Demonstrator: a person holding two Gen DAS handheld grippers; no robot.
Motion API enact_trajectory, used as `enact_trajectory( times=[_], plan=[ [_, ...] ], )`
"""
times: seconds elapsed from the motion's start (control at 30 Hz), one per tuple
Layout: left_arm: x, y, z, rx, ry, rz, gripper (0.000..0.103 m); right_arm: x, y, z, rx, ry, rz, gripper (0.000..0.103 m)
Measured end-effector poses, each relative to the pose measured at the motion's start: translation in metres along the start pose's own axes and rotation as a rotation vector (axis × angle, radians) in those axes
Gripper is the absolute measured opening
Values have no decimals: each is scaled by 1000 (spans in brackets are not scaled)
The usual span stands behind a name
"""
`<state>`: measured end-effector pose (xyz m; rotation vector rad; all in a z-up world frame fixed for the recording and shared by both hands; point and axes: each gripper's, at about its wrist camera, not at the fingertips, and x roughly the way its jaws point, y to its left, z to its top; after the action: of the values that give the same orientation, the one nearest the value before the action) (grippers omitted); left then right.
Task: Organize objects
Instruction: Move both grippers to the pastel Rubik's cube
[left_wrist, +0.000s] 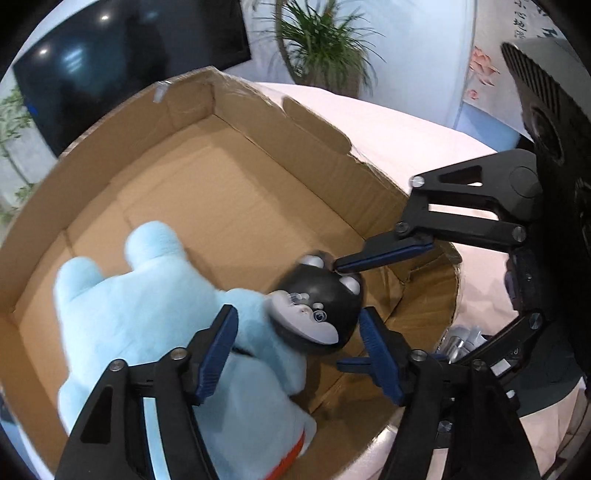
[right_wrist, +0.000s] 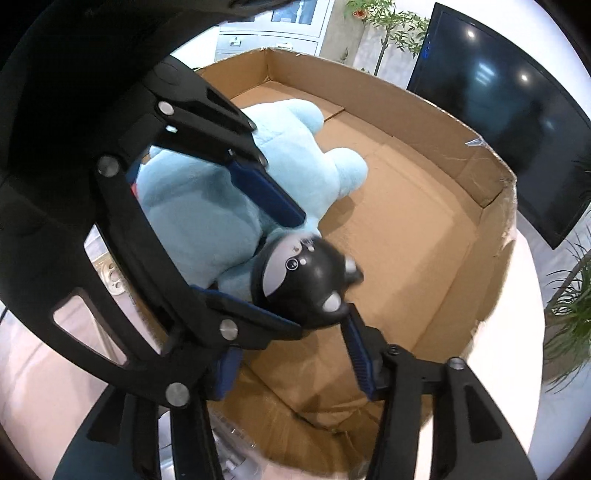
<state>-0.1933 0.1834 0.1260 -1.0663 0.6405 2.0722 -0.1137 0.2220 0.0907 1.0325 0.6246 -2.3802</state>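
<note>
A light blue plush toy (left_wrist: 147, 295) lies inside an open cardboard box (left_wrist: 236, 199); it also shows in the right wrist view (right_wrist: 207, 199). A black toy head with grey ears and a pale face (left_wrist: 321, 314) rests against the plush, also seen in the right wrist view (right_wrist: 306, 280). My left gripper (left_wrist: 299, 328) is open above the plush and the black toy. My right gripper (right_wrist: 291, 343) is open, its jaws standing either side of the black toy; it shows in the left wrist view (left_wrist: 347, 314) coming in from the right.
The box (right_wrist: 461, 192) stands on a white-covered table (left_wrist: 406, 133). A dark screen (left_wrist: 110, 66) and a potted plant (left_wrist: 325, 48) stand beyond it. Small items (left_wrist: 461, 343) lie on the table by the box's near right corner.
</note>
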Motion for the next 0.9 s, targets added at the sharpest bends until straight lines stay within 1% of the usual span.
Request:
enact_trajectory(
  times=[0.07, 0.13, 0.2, 0.23, 0.3, 0.33, 0.37, 0.4, 0.43, 0.5, 0.53, 0.57, 0.6, 0.67, 0.73, 0.77, 0.8, 0.83, 0.9],
  plan=[
    [-16, -3, -7, -20, -23, 24, 72, -8, 4, 0, -4, -4, -9, 57],
    [-37, -3, -18, -59, -48, 52, 78, -18, 12, 0, -13, -11, -23, 61],
    [-55, 1, -27, -86, -62, 82, 80, -27, 19, 1, -17, -19, -40, 67],
    [-71, 3, -38, -109, -76, 110, 80, -34, 23, 2, -18, -28, -43, 67],
    [-92, 8, -57, -146, -100, 133, 81, -48, 35, 4, -16, -53, -38, 71],
    [-107, 13, -73, -173, -116, 145, 81, -56, 41, 7, -13, -69, -34, 73],
    [-123, 19, -92, -208, -139, 158, 83, -65, 48, 11, -12, -90, -24, 77],
    [-133, 26, -108, -234, -149, 163, 89, -71, 53, 14, -12, -108, -16, 78],
    [-146, 29, -131, -261, -152, 170, 93, -79, 62, 16, -14, -129, 5, 78],
    [-162, 39, -180, -324, -141, 205, 94, -88, 83, 25, -38, -167, 89, 78],
    [-170, 41, -210, -373, -122, 225, 96, -91, 94, 26, -47, -182, 122, 79],
    [-168, 48, -225, -402, -107, 226, 96, -92, 105, 28, -54, -188, 163, 79],
    [-171, 46, -245, -429, -90, 223, 96, -89, 110, 27, -58, -192, 189, 79],
    [-171, 34, -277, -473, -76, 193, 96, -81, 136, 33, -91, -202, 275, 79],
    [-170, 20, -299, -508, -82, 152, 96, -65, 167, 29, -158, -188, 352, 79],
    [-170, 14, -308, -521, -99, 125, 96, -58, 183, 27, -197, -168, 377, 79],
    [-169, 10, -313, -532, -107, 107, 96, -52, 198, 20, -232, -146, 397, 79],
    [-169, 8, -317, -546, -113, 100, 96, -37, 211, 18, -284, -116, 422, 79],
    [-166, 5, -320, -581, -126, 91, 96, -22, 228, 18, -344, -92, 438, 79]
  ],
)
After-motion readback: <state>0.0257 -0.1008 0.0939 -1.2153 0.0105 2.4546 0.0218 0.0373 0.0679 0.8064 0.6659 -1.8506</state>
